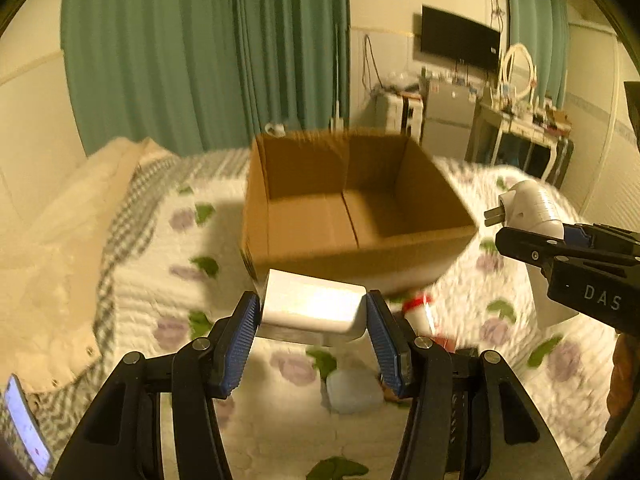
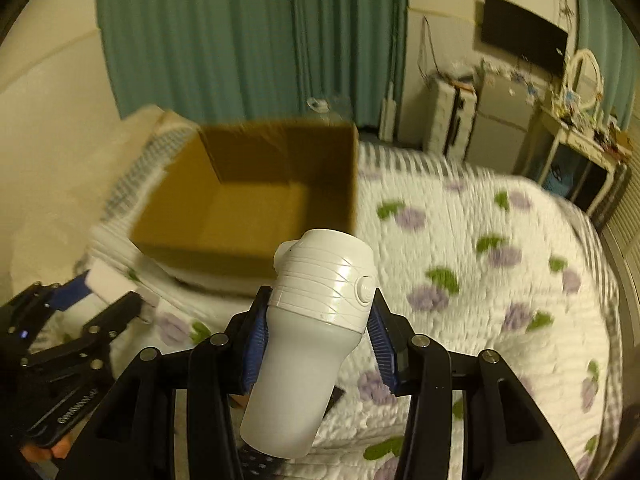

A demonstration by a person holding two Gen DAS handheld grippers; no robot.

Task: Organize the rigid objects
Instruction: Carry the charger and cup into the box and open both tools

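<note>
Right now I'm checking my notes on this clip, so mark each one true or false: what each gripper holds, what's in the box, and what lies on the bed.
1. The left gripper is shut on a white rectangular block. True.
2. The right gripper is open and holds nothing. False: it is shut on a white plug-in device with metal prongs.
3. The cardboard box already holds several items. False: its visible floor is bare.
4. The box stands on a floral quilt. True.
5. A red-and-white item lies on the quilt near the box. True.
</note>
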